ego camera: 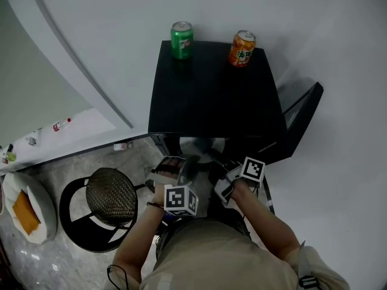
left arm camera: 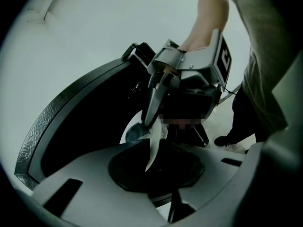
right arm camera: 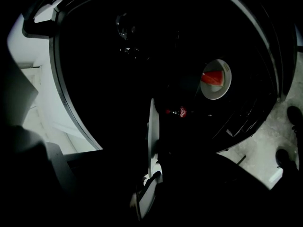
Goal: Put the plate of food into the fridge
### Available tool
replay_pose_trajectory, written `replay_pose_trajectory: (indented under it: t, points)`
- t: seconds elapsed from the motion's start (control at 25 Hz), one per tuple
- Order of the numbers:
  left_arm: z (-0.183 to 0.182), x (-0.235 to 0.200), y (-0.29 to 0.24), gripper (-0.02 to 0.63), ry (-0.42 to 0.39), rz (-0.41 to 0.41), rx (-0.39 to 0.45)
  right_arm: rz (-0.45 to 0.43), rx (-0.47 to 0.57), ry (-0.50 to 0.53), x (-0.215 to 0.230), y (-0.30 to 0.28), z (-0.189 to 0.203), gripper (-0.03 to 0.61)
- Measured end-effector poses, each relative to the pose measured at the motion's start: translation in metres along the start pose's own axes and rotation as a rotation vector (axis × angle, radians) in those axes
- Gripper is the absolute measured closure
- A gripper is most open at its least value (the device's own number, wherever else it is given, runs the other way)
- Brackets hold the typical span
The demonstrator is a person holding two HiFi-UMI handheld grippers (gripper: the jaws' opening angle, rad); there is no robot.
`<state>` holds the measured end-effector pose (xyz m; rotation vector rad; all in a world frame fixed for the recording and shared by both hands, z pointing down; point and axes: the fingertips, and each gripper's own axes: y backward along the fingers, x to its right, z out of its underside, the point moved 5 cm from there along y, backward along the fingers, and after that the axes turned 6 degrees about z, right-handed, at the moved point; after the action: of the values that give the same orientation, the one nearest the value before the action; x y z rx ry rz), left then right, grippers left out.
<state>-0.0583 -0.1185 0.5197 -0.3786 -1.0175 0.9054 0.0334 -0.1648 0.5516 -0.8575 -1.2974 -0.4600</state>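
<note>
Two tools hold one white plate [ego camera: 196,145] between them: the left tool [left arm camera: 150,173] is clenched on its near rim and the right tool [right arm camera: 149,186] on the opposite rim. It hangs at the mouth of the open black fridge [ego camera: 211,92]. Probably stiff, smooth and breakable, the plate is best gripped at opposite rims and kept flat so the food does not slide.

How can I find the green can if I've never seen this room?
Find the black fridge in the middle of the head view. Two drink cans stand on its top, along the back edge. The green can is at the back left corner, and only its colour sets it apart from the orange can, which stands nearer the right corner.
</note>
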Motion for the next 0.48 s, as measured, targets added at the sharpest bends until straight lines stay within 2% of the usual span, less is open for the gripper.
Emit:
replay_pose_trajectory:
  t: [0.48]
  points:
    - [0.008,-0.004,-0.012,0.548,-0.004,0.0,-0.017,-0.021,0.003,-0.006,0.008,-0.013,-0.006,0.537]
